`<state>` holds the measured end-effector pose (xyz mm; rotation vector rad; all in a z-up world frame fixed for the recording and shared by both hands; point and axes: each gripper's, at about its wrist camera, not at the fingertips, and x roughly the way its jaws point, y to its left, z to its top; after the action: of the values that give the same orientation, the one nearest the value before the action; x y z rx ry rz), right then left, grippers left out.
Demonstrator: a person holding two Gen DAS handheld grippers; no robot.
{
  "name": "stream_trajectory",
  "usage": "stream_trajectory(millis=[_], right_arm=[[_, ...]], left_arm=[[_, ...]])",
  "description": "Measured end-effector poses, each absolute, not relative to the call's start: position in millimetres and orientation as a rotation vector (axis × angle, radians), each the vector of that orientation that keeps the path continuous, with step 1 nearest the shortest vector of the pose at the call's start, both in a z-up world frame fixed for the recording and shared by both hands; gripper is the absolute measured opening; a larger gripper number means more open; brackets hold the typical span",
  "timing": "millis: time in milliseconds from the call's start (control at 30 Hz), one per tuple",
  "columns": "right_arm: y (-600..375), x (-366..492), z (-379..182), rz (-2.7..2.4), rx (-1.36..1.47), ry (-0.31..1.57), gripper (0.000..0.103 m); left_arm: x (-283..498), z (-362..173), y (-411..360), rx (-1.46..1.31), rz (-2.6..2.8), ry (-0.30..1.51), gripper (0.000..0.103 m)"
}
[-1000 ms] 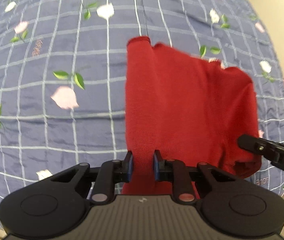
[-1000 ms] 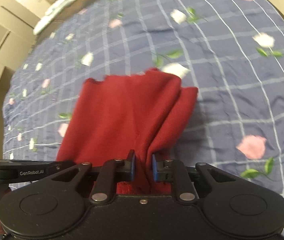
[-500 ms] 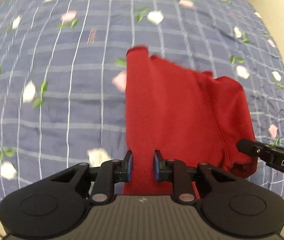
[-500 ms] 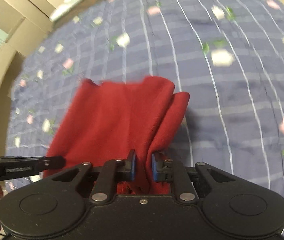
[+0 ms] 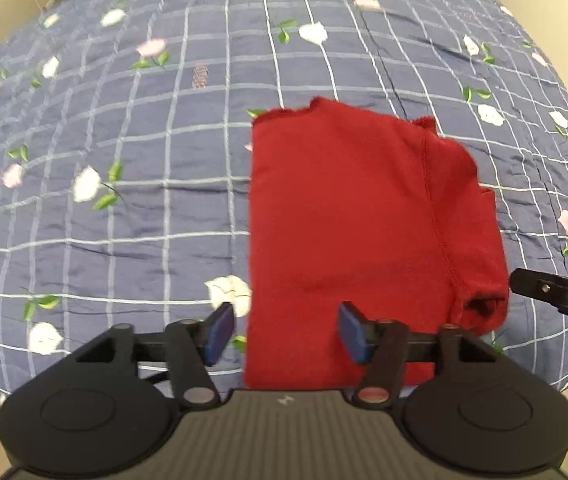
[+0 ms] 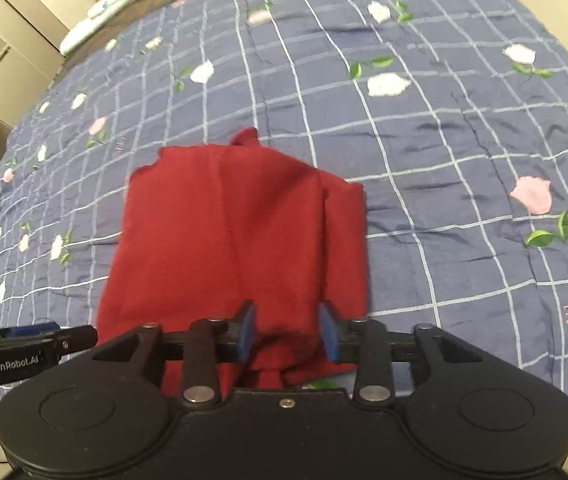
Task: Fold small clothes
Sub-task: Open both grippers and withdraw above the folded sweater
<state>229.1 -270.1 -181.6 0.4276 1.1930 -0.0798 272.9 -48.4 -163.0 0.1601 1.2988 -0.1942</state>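
Left wrist view: the left hand-held gripper stands wide, holding nothing, over the near edge of the red garment, which lies folded flat on the bed. The fold looks just laid; next probably comes a fresh pinch for another fold.

Right wrist view: the right hand-held gripper gapes too, above the garment's bunched near end. "GenRobot.AI" reads at left; mirrored "LOVE" on the quilt.
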Motion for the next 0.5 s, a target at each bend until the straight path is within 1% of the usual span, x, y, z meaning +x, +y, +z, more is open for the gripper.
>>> stream_trajectory(millis=[67, 100, 133, 167, 200, 267, 300, 333, 367, 467, 500], right_arm=[[-263.8, 213.4, -168.1, -0.064, 0.416, 1.143, 0.058], [-260.4, 206.2, -162.1, -0.058, 0.406, 1.121, 0.061], [-256.1, 195.7, -154.2, -0.047, 0.394, 1.092, 0.066], [-252.7, 187.6, -147.4, -0.038, 0.385, 1.073, 0.072], [-248.4, 175.9, -138.9, -0.031, 0.375, 1.051, 0.075], [-240.8, 153.4, -122.1, -0.028, 0.364, 0.999, 0.086], [-237.1, 139.9, -114.0, -0.022, 0.362, 0.970, 0.089], [-233.7, 129.0, -107.8, -0.014, 0.358, 0.951, 0.094], [-231.0, 119.0, -103.0, -0.004, 0.353, 0.939, 0.097], [-224.5, 92.3, -92.0, 0.019, 0.322, 0.921, 0.102], [-222.8, 83.7, -89.2, 0.023, 0.311, 0.917, 0.102]], left_arm=[[259.4, -151.7, -45.2, 0.174, -0.193, 1.252, 0.073], [251.3, -145.6, -42.9, 0.180, -0.192, 1.229, 0.077], [241.9, -139.4, -39.9, 0.184, -0.188, 1.207, 0.084], [232.6, -133.0, -37.0, 0.186, -0.181, 1.187, 0.087], [222.7, -126.4, -33.5, 0.183, -0.172, 1.170, 0.090], [199.9, -113.5, -26.0, 0.165, -0.181, 1.129, 0.095], [189.8, -108.7, -22.6, 0.160, -0.191, 1.110, 0.100], [178.6, -104.0, -19.3, 0.159, -0.194, 1.087, 0.102], [168.0, -99.9, -15.9, 0.157, -0.191, 1.064, 0.102], [140.2, -92.5, -6.4, 0.142, -0.185, 1.029, 0.102], [131.2, -91.2, -3.0, 0.133, -0.181, 1.020, 0.102]])
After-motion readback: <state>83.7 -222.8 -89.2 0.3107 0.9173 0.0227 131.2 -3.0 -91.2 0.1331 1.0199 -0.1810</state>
